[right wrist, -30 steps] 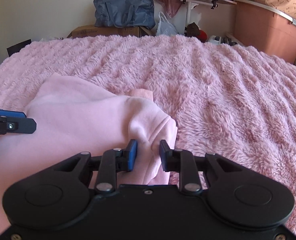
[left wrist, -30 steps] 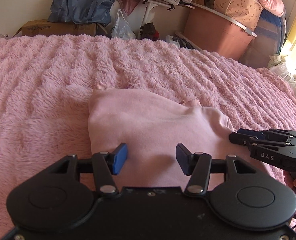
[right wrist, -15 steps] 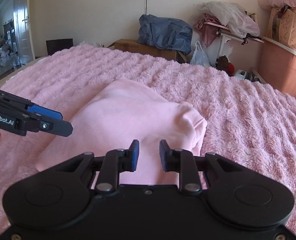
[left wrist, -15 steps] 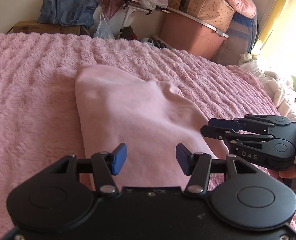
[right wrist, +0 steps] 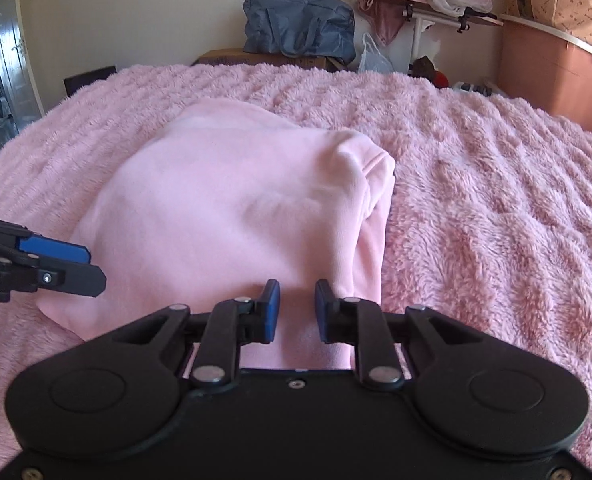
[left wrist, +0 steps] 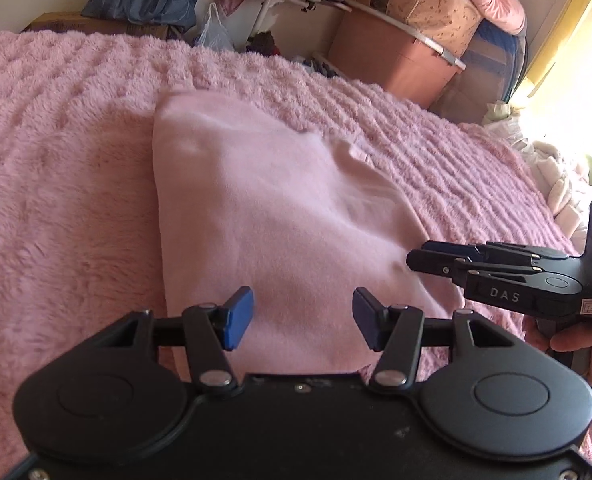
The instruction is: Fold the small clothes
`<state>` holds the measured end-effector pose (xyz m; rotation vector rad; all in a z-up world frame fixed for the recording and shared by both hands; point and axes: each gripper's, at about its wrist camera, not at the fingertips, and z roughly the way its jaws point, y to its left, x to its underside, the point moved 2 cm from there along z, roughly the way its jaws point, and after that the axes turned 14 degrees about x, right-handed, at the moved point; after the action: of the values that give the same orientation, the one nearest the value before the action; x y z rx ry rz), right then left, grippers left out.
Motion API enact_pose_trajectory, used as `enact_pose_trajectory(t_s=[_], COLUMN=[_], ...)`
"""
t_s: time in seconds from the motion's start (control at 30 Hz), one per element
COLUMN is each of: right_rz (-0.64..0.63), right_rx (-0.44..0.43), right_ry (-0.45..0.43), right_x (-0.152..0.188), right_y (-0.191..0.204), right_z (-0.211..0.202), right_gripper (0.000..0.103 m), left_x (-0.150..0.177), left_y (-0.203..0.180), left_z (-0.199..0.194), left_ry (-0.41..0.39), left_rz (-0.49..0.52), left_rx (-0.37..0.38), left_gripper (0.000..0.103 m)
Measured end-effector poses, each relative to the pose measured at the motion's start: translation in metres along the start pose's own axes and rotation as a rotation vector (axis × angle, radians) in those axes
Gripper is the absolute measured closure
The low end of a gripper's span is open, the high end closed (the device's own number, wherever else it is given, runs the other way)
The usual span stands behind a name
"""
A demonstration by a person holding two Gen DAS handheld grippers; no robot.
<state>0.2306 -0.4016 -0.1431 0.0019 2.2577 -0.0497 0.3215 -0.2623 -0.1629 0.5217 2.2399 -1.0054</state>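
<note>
On the fuzzy blanket (right wrist: 495, 200) sits the folded pink top (right wrist: 236, 208), left gripper (left wrist: 301, 314) at its 7 o'clock corner gaping wide on nothing, right gripper (right wrist: 297, 312) at 5 o'clock, narrow and easing open, gripping nothing.

The garment's (left wrist: 280, 216) near hem runs under the left gripper's (left wrist: 301, 316) black body in the left wrist view, so that edge cannot be seen. In the right wrist view the same hem disappears beneath the right gripper (right wrist: 297, 308), whose jaws are opening; whether cloth sits between the pads or only behind them is unclear.

The left gripper (right wrist: 68, 268) is cut by the left edge there (its lettering shows only "AI"). The hand (left wrist: 575, 344) holding the right gripper (left wrist: 419, 256) is mostly cut off. Small items by the far wall (right wrist: 471, 88) are too tiny to identify.
</note>
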Motion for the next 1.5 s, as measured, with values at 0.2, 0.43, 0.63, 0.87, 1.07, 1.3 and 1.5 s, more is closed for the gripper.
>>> enact_pose_trajectory(t_s=[0.2, 0.43, 0.63, 0.87, 1.07, 1.3, 1.5], right_rz=[0.088, 0.116, 0.229, 0.268, 0.331, 0.396, 0.5], right_rx=[-0.038, -0.115, -0.218, -0.242, -0.295, -0.346, -0.443], right_ry=[-0.044, 0.037, 0.09, 0.131, 0.148, 0.165, 0.199], right_x=[-0.026, -0.024, -0.015, -0.005, 0.002, 0.009, 0.016], right_y=[-0.041, -0.068, -0.082, -0.091, -0.101, -0.109, -0.113], right_z=[-0.009, 0.014, 0.035, 0.054, 0.065, 0.073, 0.09], right_gripper=[0.048, 0.048, 0.043, 0.039, 0.035, 0.03, 0.027], left_x=[-0.038, -0.05, -0.047, -0.042, -0.046, -0.039, -0.041], left_y=[0.017, 0.057, 0.076, 0.085, 0.098, 0.123, 0.135], left_z=[-0.022, -0.019, -0.013, 0.005, 0.005, 0.016, 0.037], left_ry=[-0.021, 0.036, 0.03, 0.038, 0.013, 0.02, 0.037], left_rz=[0.106, 0.083, -0.015, -0.06, -0.144, -0.297, -0.39], left_rx=[-0.126, -0.21, -0.15, -0.125, -0.062, 0.165, 0.259], left_gripper=[0.043, 0.042, 0.042, 0.042, 0.041, 0.038, 0.029])
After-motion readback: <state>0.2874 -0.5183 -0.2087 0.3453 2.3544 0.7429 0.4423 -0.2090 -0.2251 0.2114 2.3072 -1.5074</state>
